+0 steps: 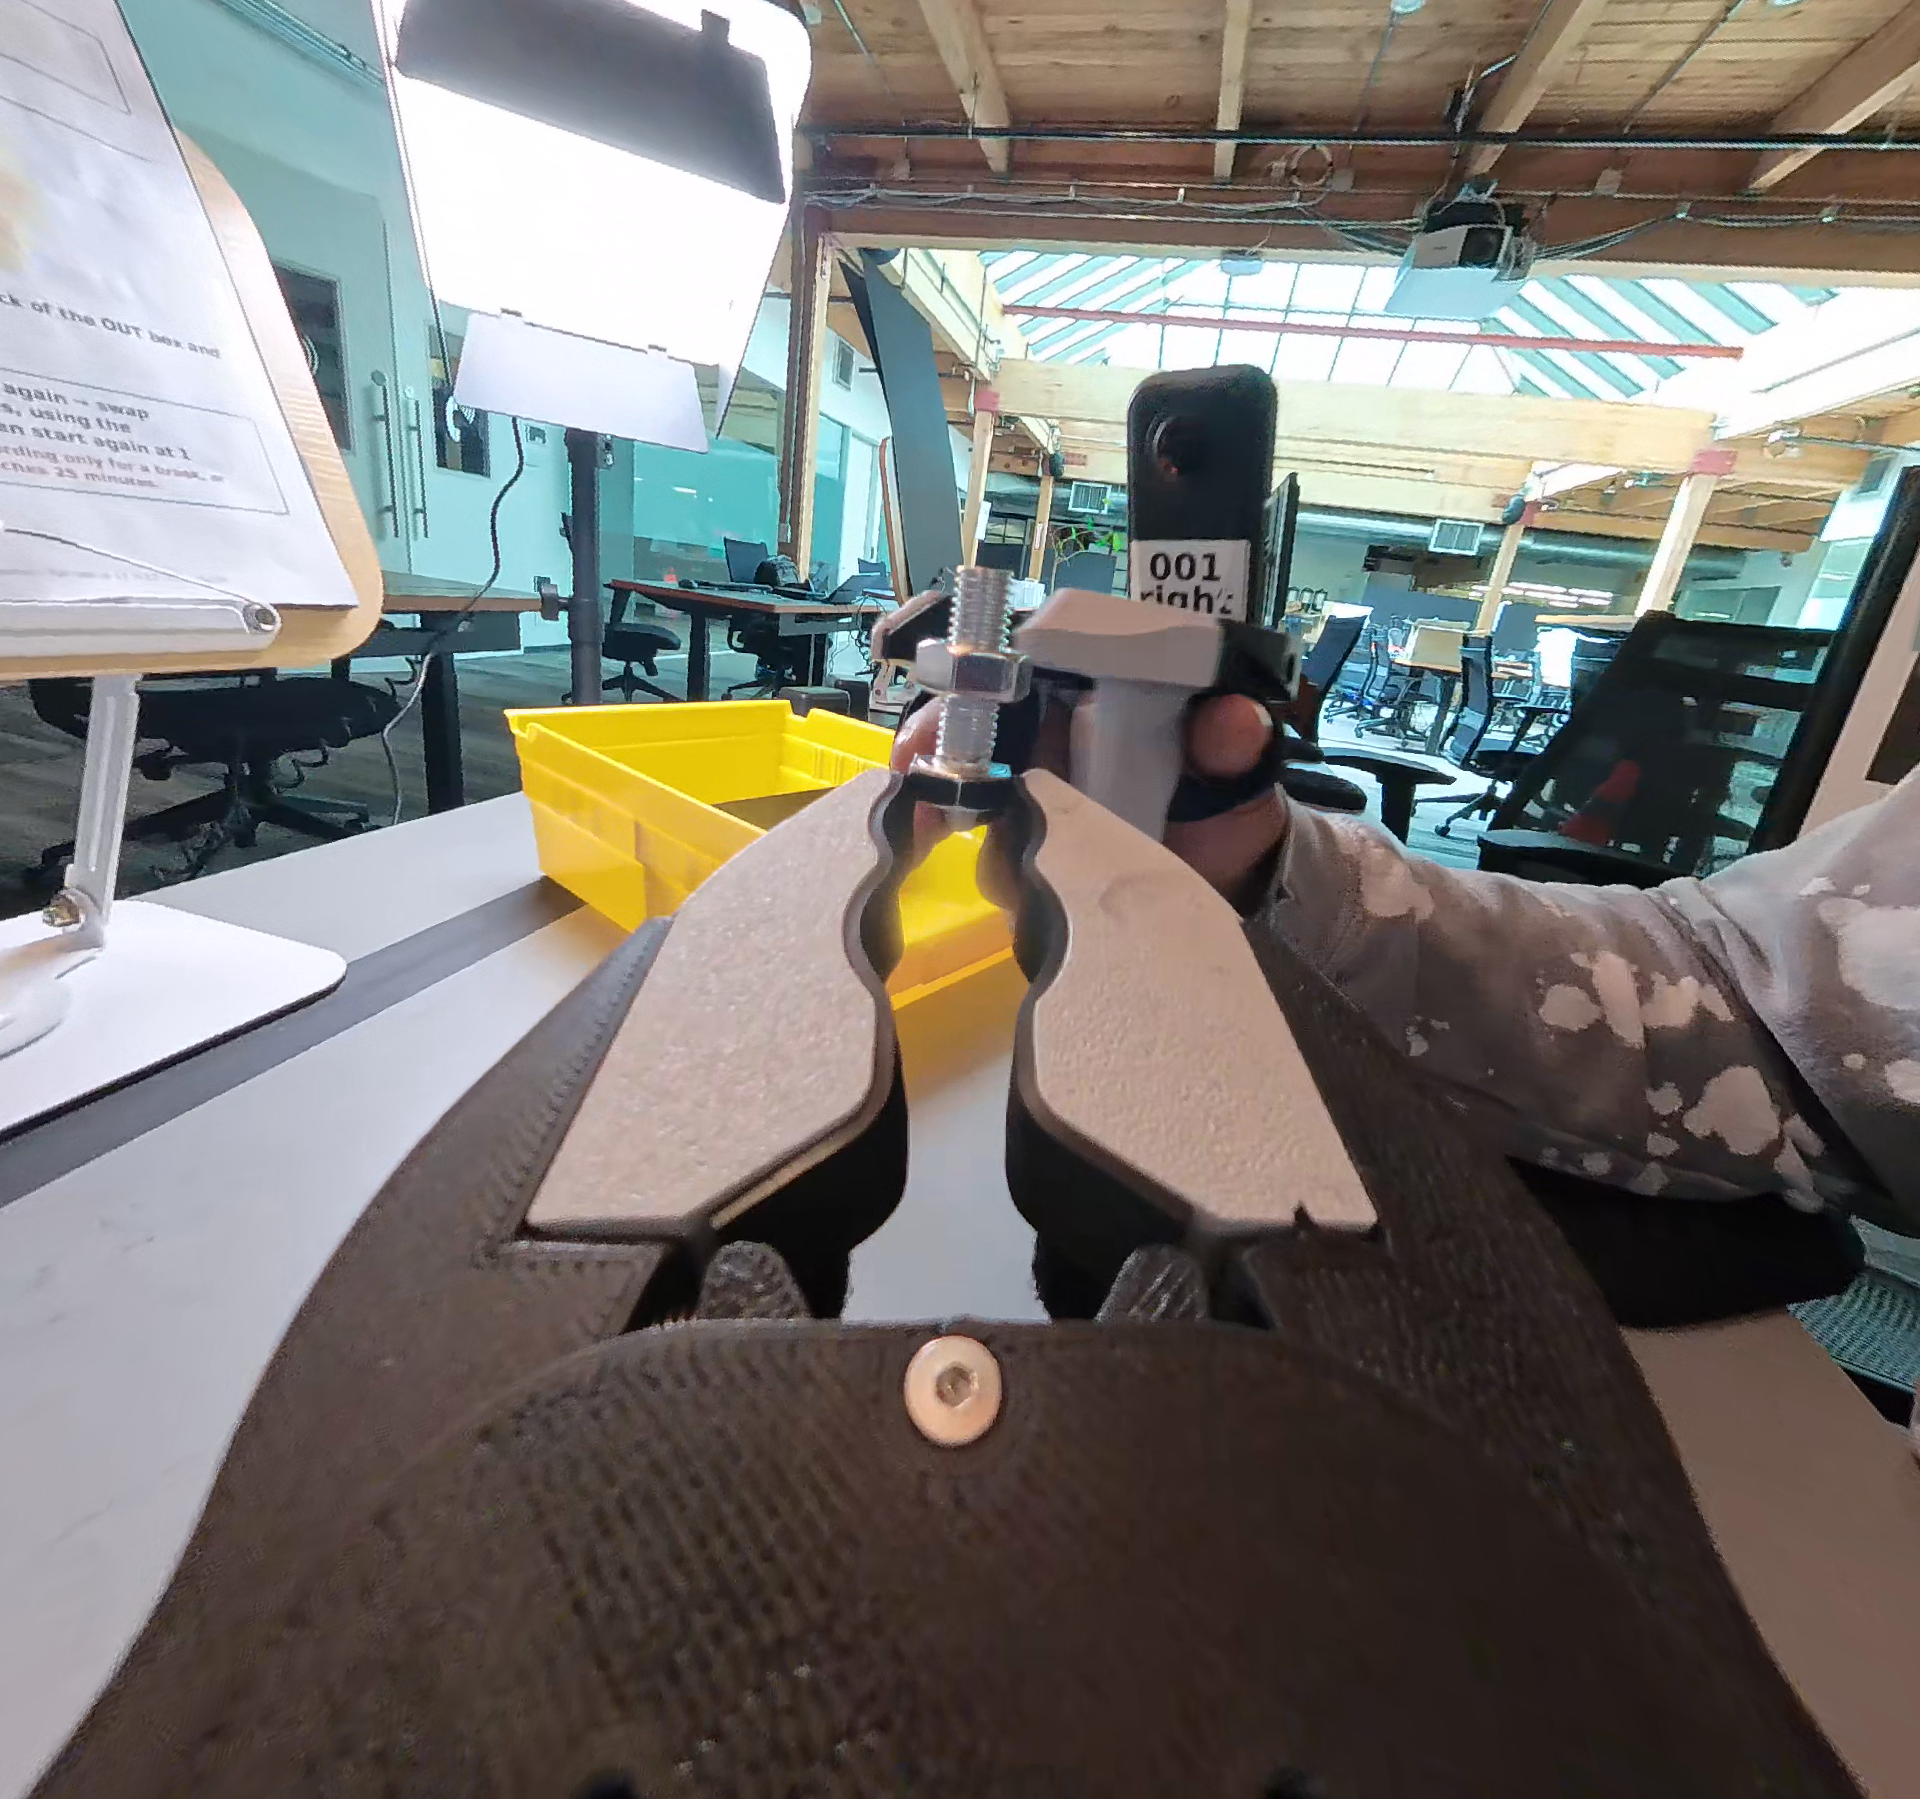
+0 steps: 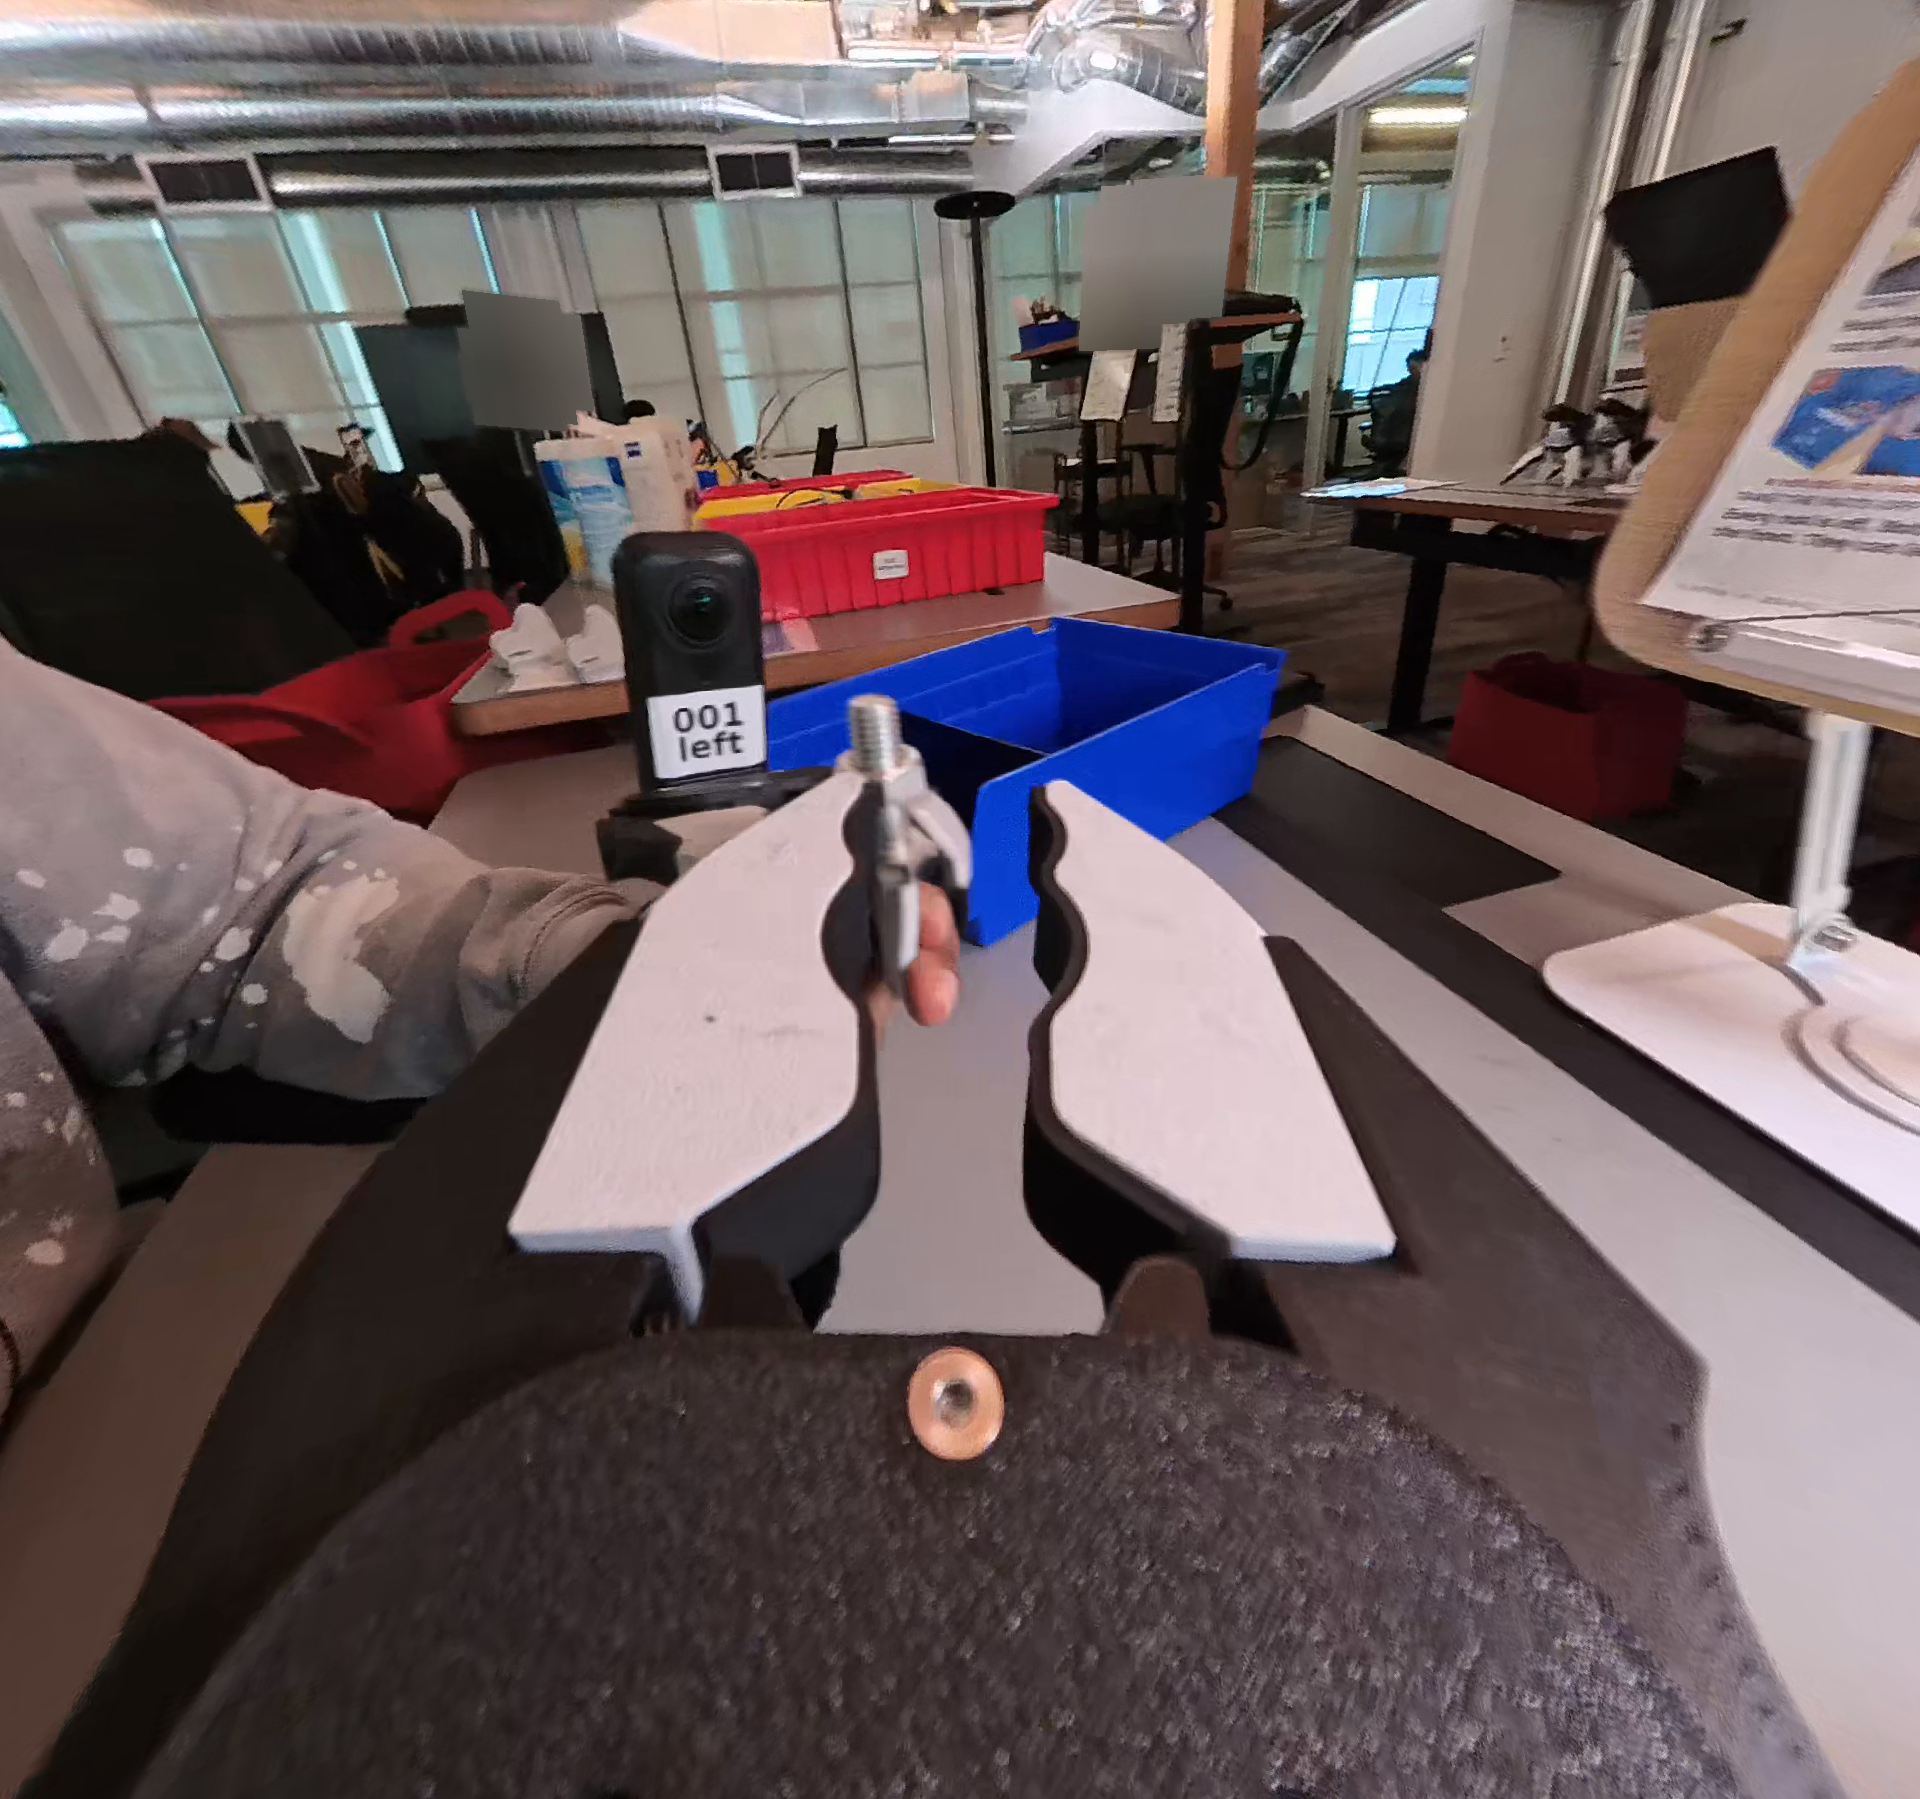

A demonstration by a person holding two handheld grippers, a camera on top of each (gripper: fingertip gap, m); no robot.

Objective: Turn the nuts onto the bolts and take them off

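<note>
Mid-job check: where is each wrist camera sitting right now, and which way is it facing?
Left wrist view: sits behind the left claw, facing across the table toward a yellow bin. The claw is shut on the bolt head. The right sleeve shows.
Right wrist view: sits behind the open right claw, facing back at the left claw, with a blue bin beyond. The left sleeve shows.
Shared: the upright bolt with its nut. Each view also shows the other claw.

An open-plan office workshop: beyond the fingers stand desks (image 1: 727, 596), office chairs (image 1: 1392, 710), exposed ducts (image 2: 416, 35) and timber ceiling beams (image 1: 1247, 4).
</note>
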